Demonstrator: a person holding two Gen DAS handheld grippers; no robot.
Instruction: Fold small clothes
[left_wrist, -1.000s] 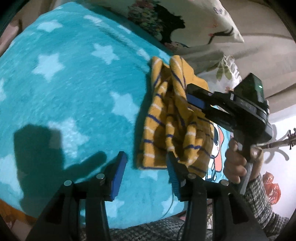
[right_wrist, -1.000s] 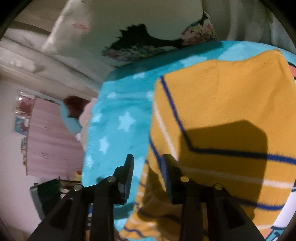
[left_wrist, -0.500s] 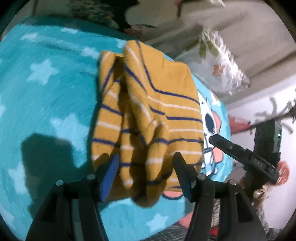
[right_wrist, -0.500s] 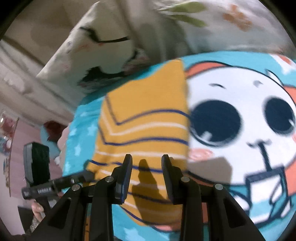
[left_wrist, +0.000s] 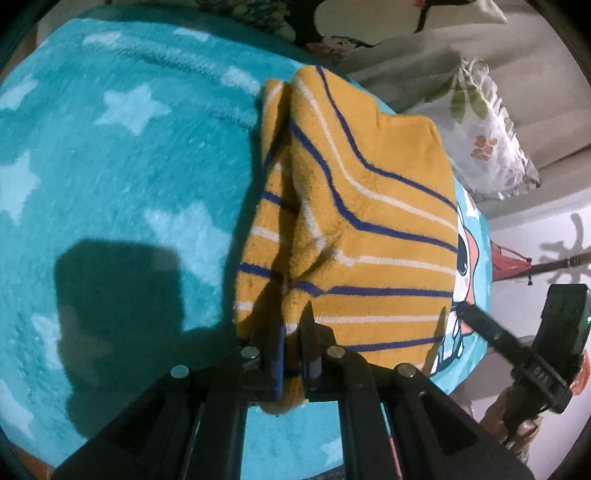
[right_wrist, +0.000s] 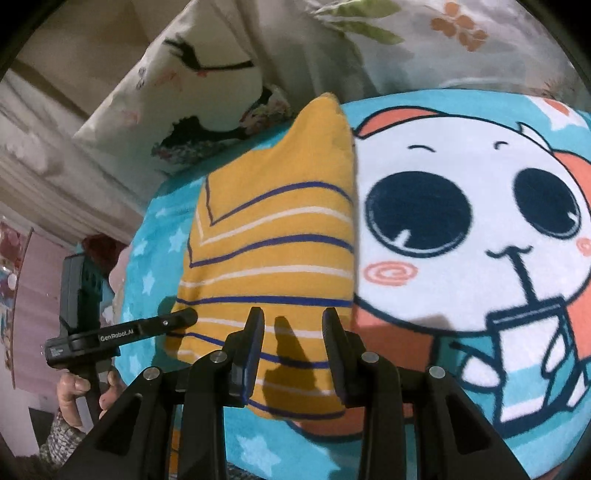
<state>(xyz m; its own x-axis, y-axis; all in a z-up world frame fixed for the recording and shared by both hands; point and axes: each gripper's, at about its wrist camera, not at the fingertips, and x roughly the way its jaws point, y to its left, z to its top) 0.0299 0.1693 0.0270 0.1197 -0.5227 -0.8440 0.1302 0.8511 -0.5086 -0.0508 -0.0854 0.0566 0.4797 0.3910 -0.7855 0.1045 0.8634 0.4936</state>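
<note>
Closing on cloth: my left tool (left_wrist: 291, 354) has just been shutting, and now its pads pinch the near hem of the yellow striped garment (left_wrist: 354, 229), w/ a fold of fabric squeezed between them. Half a sec ago those jaws stood apart either side of that hem; now it's a real grip.

Right tool (right_wrist: 291, 343) sits half-open, nothing btwn its pads, hanging over the near edge of the same garment. I can't tell if the tips touch the cloth. It holds nothing now; a sec ago it was tight against the fabric, w/ the yellow filling its view.

Garment lies on the teal star blanket (left_wrist: 122, 177), right beside the printed cartoon face (right_wrist: 461, 236), bunched lengthwise w/ a ridge down its left side, so not flat. Since a sec ago it's gone from hanging crumpled to lying spread on the bed.

Meaning, imo: handover done, left now owns a corner, next is a pull to smooth or fold over. Right needs its own grab first.

Beyond: floral pillows (right_wrist: 207, 88) at the bed's far end.
</note>
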